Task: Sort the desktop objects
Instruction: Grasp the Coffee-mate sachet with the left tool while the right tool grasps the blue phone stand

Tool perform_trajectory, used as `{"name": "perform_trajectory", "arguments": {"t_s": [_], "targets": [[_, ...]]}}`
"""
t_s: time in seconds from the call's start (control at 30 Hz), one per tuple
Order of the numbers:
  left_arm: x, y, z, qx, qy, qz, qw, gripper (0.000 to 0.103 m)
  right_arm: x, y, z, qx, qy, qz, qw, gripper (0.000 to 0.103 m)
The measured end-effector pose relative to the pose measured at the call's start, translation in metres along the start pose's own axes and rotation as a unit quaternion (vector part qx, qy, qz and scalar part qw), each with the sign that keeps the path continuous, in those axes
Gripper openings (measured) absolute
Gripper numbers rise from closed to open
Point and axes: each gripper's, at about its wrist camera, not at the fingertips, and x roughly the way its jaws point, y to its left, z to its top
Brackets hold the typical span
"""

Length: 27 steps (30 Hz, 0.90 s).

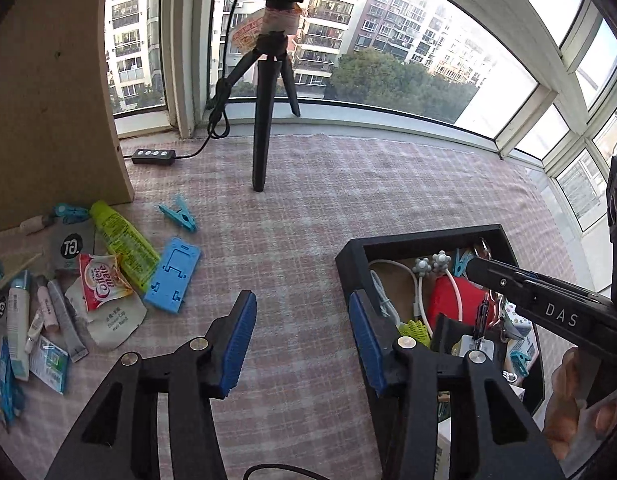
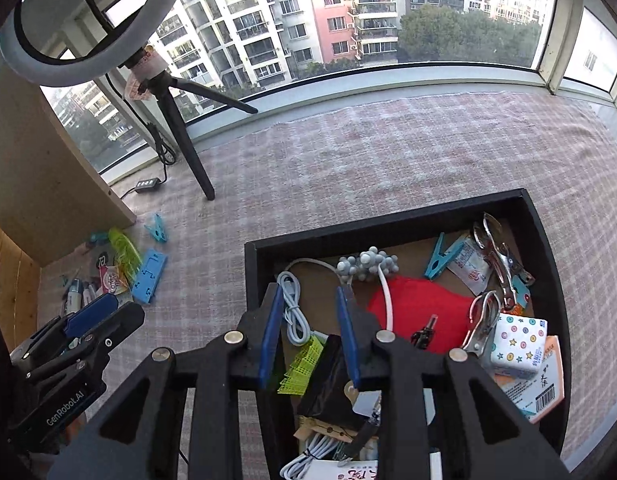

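A black box (image 1: 350, 258) (image 2: 250, 280) on the checked cloth holds a red pouch (image 2: 420, 314), white cables, a blue clothespin (image 2: 442, 258), metal clips and small packets. A loose pile lies at the left: a blue phone stand (image 1: 173, 276) (image 2: 148, 278), a green tube (image 1: 122, 242), a Coffee-mate sachet (image 1: 102, 280) and a blue clothespin (image 1: 180, 214). My left gripper (image 1: 302, 340) is open and empty above the cloth at the box's left wall. My right gripper (image 2: 308, 334) is open and empty above the box's near left part.
A ring light on a black tripod (image 1: 264, 120) (image 2: 180, 132) stands at the back with its cable and switch (image 1: 153, 157). A wooden shelf (image 1: 48, 92) stands at the left. Windows border the cloth at the back and right.
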Motion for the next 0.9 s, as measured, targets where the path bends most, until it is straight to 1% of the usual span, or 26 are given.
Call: {"name": "perform_trajectory", "arguments": {"t_s": [0.13,0.23,0.3,0.4,0.47,0.6,0.67,0.8,0.9], "targets": [[-0.002,0.046,0.0,-0.03,-0.001,0.025,0.9992,0.044,0.014,0.037,0.001,-0.023,0.016,0.02,0.999,0.03],[-0.001,0.083,0.002,-0.058,-0.002,0.036,0.9977,0.042,0.028,0.066,0.001,-0.041,0.025,0.03,0.998,0.034],[-0.002,0.11,0.004,-0.085,-0.003,0.045,0.9953,0.036,0.039,0.084,0.002,-0.05,0.036,0.04,0.997,0.037],[0.0,0.144,0.009,-0.113,-0.002,0.057,0.9919,0.036,0.06,0.104,0.006,-0.049,0.053,0.05,0.996,0.039],[0.006,0.161,0.011,-0.118,0.007,0.063,0.991,0.036,0.077,0.117,0.008,-0.048,0.068,0.059,0.995,0.039],[0.02,0.184,0.011,-0.127,0.021,0.072,0.9891,0.036,0.11,0.141,0.01,-0.04,0.098,0.075,0.992,0.042],[0.027,0.192,0.01,-0.132,0.028,0.071,0.9883,0.036,0.126,0.152,0.01,-0.033,0.114,0.083,0.99,0.043],[0.042,0.203,0.007,-0.136,0.041,0.067,0.9876,0.036,0.15,0.169,0.007,-0.026,0.132,0.072,0.988,0.043],[0.051,0.209,0.007,-0.137,0.045,0.065,0.9874,0.036,0.161,0.174,0.007,-0.01,0.142,0.074,0.987,0.043]]}}
